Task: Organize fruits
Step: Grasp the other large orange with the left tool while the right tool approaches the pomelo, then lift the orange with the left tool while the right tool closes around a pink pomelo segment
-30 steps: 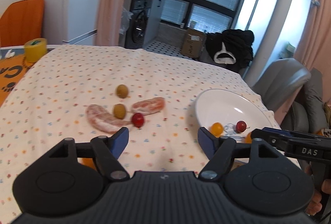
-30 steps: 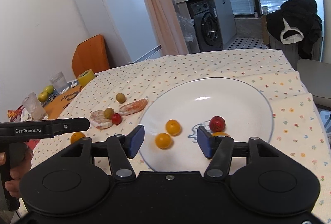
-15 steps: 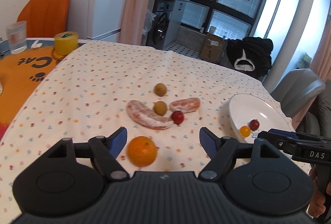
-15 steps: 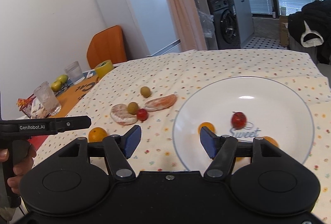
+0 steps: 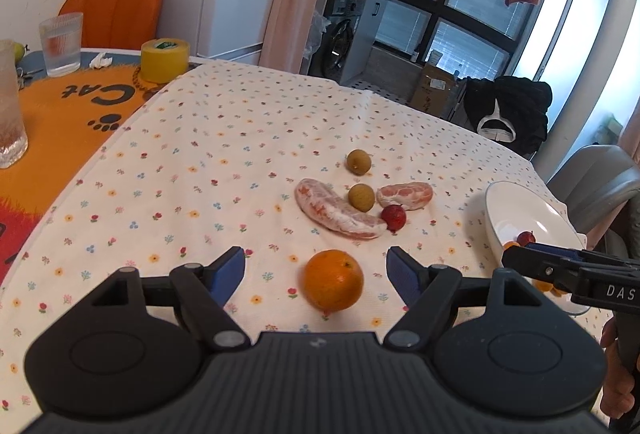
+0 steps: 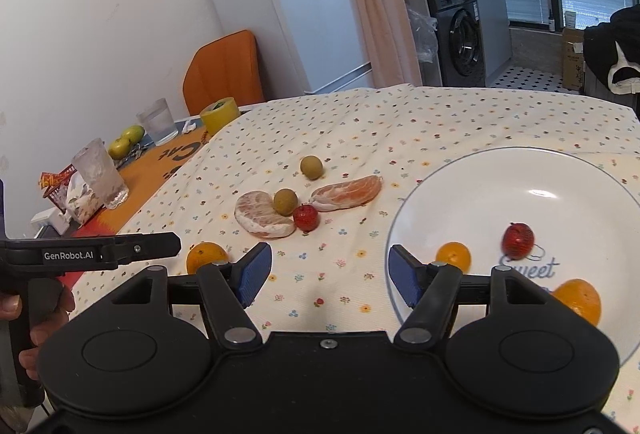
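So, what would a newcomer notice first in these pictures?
Probably the orange lying on the flowered tablecloth between the open left gripper fingers. Next, the white plate on the right, holding small fruits, and the peeled pomelo segments in the middle.

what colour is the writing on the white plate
Blue cursive lettering on the round white ceramic plate, reading "Sweet"; it shows best in the right wrist view.

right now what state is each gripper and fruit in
left gripper: open, empty
right gripper: open, empty
round orange on cloth: loose, between the left jaws
white round plate: holds three fruits
long peeled pomelo segment: on cloth
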Demonstrator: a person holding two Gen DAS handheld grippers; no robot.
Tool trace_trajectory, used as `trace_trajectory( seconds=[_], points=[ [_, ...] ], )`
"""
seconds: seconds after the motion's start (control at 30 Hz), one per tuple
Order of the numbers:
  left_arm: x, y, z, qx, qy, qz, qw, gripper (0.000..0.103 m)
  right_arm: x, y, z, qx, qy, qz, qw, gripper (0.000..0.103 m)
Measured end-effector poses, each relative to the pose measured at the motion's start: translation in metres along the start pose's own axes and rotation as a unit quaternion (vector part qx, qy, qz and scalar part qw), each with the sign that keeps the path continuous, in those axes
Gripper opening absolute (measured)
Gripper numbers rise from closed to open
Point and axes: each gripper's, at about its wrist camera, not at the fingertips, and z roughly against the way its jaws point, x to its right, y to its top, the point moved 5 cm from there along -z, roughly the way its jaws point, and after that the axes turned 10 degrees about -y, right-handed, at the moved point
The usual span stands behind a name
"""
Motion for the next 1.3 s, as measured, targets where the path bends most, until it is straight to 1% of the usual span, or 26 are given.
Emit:
trace_trajectory(
  seconds=[0.23, 0.47, 0.57, 0.6, 0.67, 0.7, 0.83, 1.3],
  points=[
    [-0.002, -0.006, -0.014, -0.012, -0.010, 0.004, 0.9999, 0.076, -0.007, 0.003, -0.010, -0.007, -0.001, 0.007, 1.000, 0.065],
    [0.004, -0.011, -0.029, -0.021, -0.020, -0.005, 0.9996, 0.075, -0.012, 0.005, -0.019, -0.015, 0.002, 0.014, 1.000, 0.065],
    [0.005, -0.012, -0.036, -0.026, -0.022, -0.008, 0.9994, 0.072, -0.016, 0.006, -0.022, -0.017, 0.004, 0.018, 1.000, 0.065],
    [0.004, -0.012, -0.038, -0.029, -0.022, -0.009, 0.9993, 0.070, -0.017, 0.006, -0.023, -0.018, 0.005, 0.019, 1.000, 0.065],
    [0.004, -0.014, -0.043, -0.035, -0.025, -0.011, 0.9990, 0.058, -0.019, 0.007, -0.026, -0.019, 0.009, 0.021, 1.000, 0.065],
    [0.003, -0.015, -0.046, -0.041, -0.024, -0.012, 0.9988, 0.039, -0.020, 0.008, -0.028, -0.020, 0.011, 0.022, 1.000, 0.065],
    [0.001, -0.013, -0.046, -0.042, -0.026, -0.014, 0.9987, 0.039, -0.027, 0.010, -0.038, -0.024, 0.019, 0.028, 0.999, 0.065],
    [-0.033, 0.000, -0.029, -0.016, 0.006, 0.009, 0.9998, 0.039, -0.059, 0.015, -0.064, -0.036, 0.052, 0.052, 0.997, 0.064]
  ],
)
